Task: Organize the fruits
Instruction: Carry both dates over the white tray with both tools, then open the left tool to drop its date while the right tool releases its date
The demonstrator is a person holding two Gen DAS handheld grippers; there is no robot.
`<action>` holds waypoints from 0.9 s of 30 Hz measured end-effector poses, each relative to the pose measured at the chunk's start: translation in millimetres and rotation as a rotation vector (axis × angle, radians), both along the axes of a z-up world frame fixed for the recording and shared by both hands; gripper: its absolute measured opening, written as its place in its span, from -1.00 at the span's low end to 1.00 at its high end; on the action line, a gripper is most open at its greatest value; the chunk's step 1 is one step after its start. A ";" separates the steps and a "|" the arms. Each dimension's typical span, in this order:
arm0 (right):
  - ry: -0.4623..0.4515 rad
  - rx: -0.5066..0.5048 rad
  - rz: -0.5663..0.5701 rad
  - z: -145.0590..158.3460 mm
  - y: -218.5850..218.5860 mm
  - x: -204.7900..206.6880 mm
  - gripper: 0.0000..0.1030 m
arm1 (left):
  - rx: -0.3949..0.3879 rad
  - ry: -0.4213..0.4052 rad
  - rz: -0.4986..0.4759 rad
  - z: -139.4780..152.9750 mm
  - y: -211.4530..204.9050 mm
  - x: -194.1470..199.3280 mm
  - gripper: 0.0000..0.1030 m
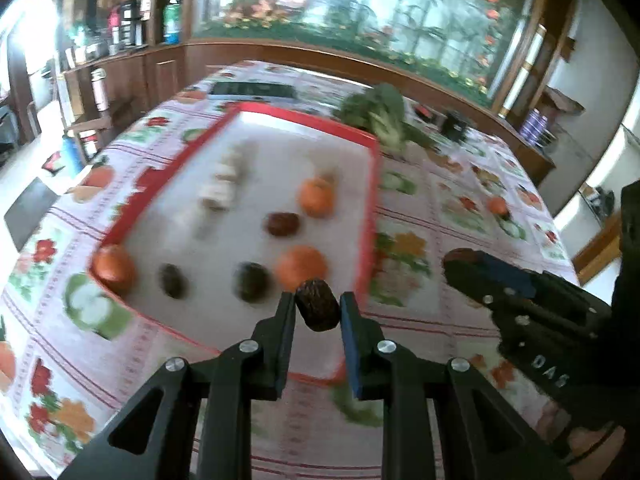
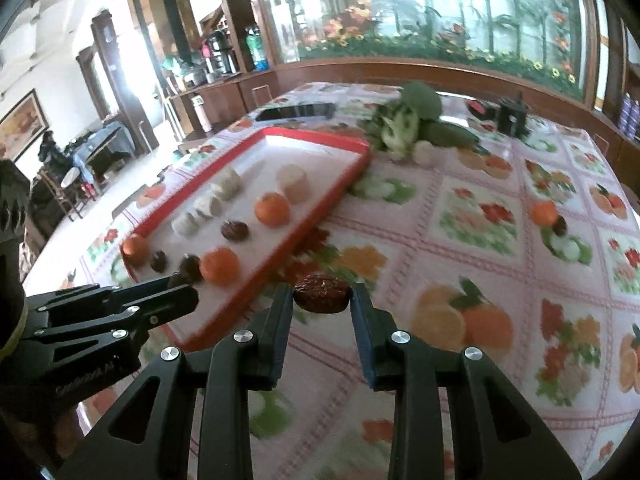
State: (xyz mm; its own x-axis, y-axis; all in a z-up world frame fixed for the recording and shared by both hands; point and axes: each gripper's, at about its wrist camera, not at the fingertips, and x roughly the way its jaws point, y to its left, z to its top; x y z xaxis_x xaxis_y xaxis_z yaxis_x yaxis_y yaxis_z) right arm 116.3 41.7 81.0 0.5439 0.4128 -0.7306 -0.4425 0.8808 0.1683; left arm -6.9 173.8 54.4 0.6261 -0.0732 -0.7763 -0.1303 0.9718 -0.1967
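A red-rimmed white tray (image 1: 370, 184) (image 2: 320, 216) lies on the fruit-print tablecloth. On it are three oranges (image 1: 301, 266) (image 2: 272, 209), dark red dates (image 1: 281, 224) (image 2: 235, 231) and a row of pale cut pieces (image 1: 224, 184) (image 2: 208, 204). My left gripper (image 1: 317, 309) is shut on a dark date (image 1: 318, 306) above the tray's near edge. My right gripper (image 2: 322, 294) is shut on another date (image 2: 321, 293) above the cloth, right of the tray. Each gripper shows in the other's view, the right one (image 1: 464, 260) and the left one (image 2: 186, 286).
Leafy greens (image 2: 404, 120) (image 1: 380, 114) and a white round piece (image 2: 424, 152) lie beyond the tray. An orange (image 2: 543, 212) (image 1: 498, 205) and a date (image 2: 561, 226) sit on the cloth at right. A dark flat device (image 2: 298, 111) and a black object (image 2: 512, 116) lie far back.
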 end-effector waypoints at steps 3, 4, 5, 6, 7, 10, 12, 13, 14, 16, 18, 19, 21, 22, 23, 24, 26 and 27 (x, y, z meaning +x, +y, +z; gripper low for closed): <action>-0.004 -0.003 0.019 -0.1 20.2 9.8 -0.43 | 0.018 -0.001 0.043 -1.2 22.4 2.9 -0.51; -0.001 0.000 0.022 -0.4 25.3 12.2 -0.43 | 0.025 0.000 0.053 -1.6 28.2 3.7 -0.51; 0.003 0.002 0.026 -0.7 29.9 15.3 -0.43 | 0.032 0.000 0.066 -2.3 34.8 4.8 -0.51; 0.005 0.002 0.030 -1.6 35.6 18.7 -0.43 | 0.035 0.001 0.077 -3.4 40.8 6.3 -0.51; 0.005 0.001 0.034 -2.5 40.8 22.3 -0.43 | 0.035 0.004 0.087 -4.7 46.9 7.9 -0.51; 0.018 -0.007 0.044 -8.3 54.7 31.7 -0.43 | 0.033 0.013 0.113 -8.3 62.4 13.1 -0.51; 0.026 -0.015 0.048 -12.7 62.4 36.4 -0.43 | 0.031 0.019 0.126 -11.2 69.7 16.3 -0.51; 0.028 -0.018 0.050 -15.3 66.0 38.6 -0.43 | 0.032 0.024 0.131 -12.6 73.1 18.2 -0.51; 0.028 -0.022 0.051 -17.5 69.0 40.1 -0.43 | 0.031 0.027 0.132 -13.9 75.3 20.2 -0.51; 0.031 -0.034 0.057 -22.1 75.1 43.6 -0.43 | 0.030 0.038 0.133 -18.1 79.4 24.3 -0.51; 0.035 -0.043 0.064 -26.4 80.3 46.4 -0.43 | 0.026 0.046 0.130 -21.4 79.2 26.9 -0.51; 0.036 -0.048 0.067 -28.0 81.6 47.5 -0.43 | 0.026 0.052 0.127 -23.6 79.2 28.4 -0.51; 0.038 -0.060 0.072 -32.1 84.6 49.7 -0.43 | 0.025 0.060 0.122 -26.8 78.7 30.7 -0.51; 0.041 -0.063 0.074 -34.2 85.6 50.7 -0.43 | 0.024 0.062 0.121 -28.3 78.3 31.9 -0.51; 0.044 -0.065 0.076 -35.5 86.2 51.3 -0.43 | 0.027 0.057 0.120 -28.0 77.6 32.6 -0.51; 0.045 -0.068 0.078 -37.1 86.7 52.1 -0.43 | 0.030 0.057 0.116 -28.3 76.6 34.0 -0.51; 0.039 -0.073 0.084 -38.0 87.9 52.6 -0.43 | 0.031 0.057 0.113 -28.8 75.4 37.2 -0.51; 0.037 -0.077 0.087 -38.3 88.5 52.6 -0.43 | 0.033 0.057 0.111 -29.3 74.2 38.5 -0.51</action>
